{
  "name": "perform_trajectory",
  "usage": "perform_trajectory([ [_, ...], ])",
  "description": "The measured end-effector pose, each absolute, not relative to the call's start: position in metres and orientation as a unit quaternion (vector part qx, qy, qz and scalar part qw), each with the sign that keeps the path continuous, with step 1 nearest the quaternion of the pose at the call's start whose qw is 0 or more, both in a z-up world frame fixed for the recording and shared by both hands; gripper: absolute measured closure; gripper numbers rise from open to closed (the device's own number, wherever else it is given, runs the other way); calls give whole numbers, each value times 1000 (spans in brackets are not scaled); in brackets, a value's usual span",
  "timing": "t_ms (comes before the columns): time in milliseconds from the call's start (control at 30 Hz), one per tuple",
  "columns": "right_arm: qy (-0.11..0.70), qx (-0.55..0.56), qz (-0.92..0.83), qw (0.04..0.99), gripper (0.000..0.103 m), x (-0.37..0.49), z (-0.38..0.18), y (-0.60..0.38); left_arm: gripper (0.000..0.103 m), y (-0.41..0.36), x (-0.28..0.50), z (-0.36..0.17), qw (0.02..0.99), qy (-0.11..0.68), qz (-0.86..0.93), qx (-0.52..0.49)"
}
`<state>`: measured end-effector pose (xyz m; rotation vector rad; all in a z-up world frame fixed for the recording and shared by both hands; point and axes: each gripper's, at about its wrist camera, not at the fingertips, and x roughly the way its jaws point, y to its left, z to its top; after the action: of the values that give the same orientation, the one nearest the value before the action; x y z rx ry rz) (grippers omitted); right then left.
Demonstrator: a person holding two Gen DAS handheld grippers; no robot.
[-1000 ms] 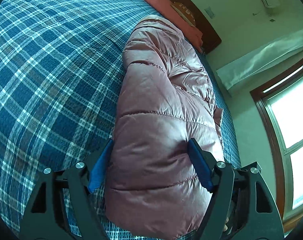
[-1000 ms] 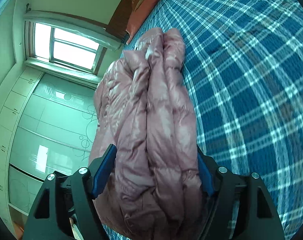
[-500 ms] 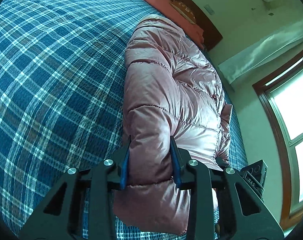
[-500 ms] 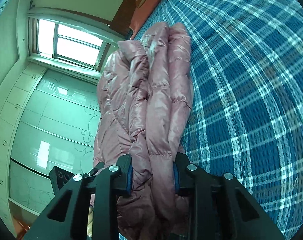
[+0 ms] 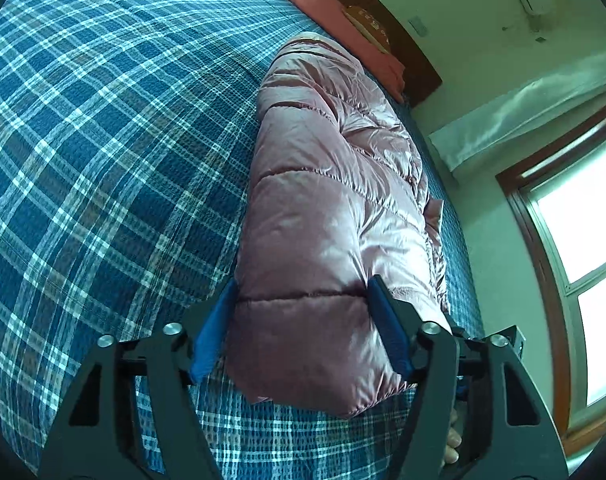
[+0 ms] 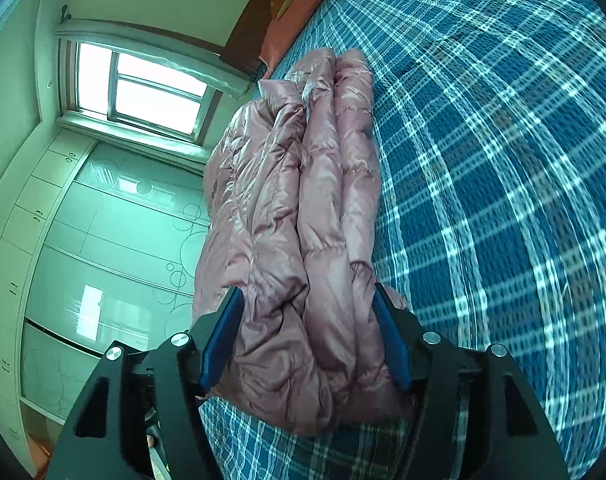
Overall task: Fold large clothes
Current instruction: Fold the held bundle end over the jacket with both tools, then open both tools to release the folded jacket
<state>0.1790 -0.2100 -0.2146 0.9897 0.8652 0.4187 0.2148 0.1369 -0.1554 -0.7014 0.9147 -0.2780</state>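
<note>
A shiny pink puffer jacket [image 5: 327, 216] lies folded lengthwise on the blue plaid bed [image 5: 103, 152]. My left gripper [image 5: 303, 320] is open, its blue pads standing wide on either side of the jacket's near end. In the right wrist view the jacket [image 6: 303, 208] shows as stacked folded layers. My right gripper [image 6: 307, 328] is open too, its pads spread on both sides of the bundled near end, which rests on the bed [image 6: 503, 160].
Red pillows [image 5: 343, 28] lie against the dark headboard at the far end of the bed. A window [image 6: 143, 88] and pale wardrobe doors [image 6: 103, 260] stand beside the bed. The jacket lies close to the bed's window-side edge.
Both grippers were open a second ago, squeezed shut on the jacket's near end half a second ago, and have now opened wide again. The jacket has settled on the bed.
</note>
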Motion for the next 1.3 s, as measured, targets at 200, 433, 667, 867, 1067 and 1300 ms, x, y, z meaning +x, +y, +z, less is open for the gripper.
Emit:
perform_trajectory([
  [200,397,471,199,763,74,177,-222,-208,70,136,214,-155,827,437,-132,-328],
  [433,393,490,204,751,79,169,-230,-206,73,138,219,-155,827,442,-131,-322],
  [667,397,492,196,750,79,171,-242,-204,74,131,221,-155,838,439,-126,-298],
  [867,401,489,184,753,66,166,-238,-207,58,128,218,-151,853,434,-110,-267],
  [1067,393,497,165,756,54,147,-234,-220,44,134,207,-144,858,434,-86,-260],
  [1300,390,450,112,796,49,110,-215,-234,37,133,184,-125,880,423,-45,-210],
])
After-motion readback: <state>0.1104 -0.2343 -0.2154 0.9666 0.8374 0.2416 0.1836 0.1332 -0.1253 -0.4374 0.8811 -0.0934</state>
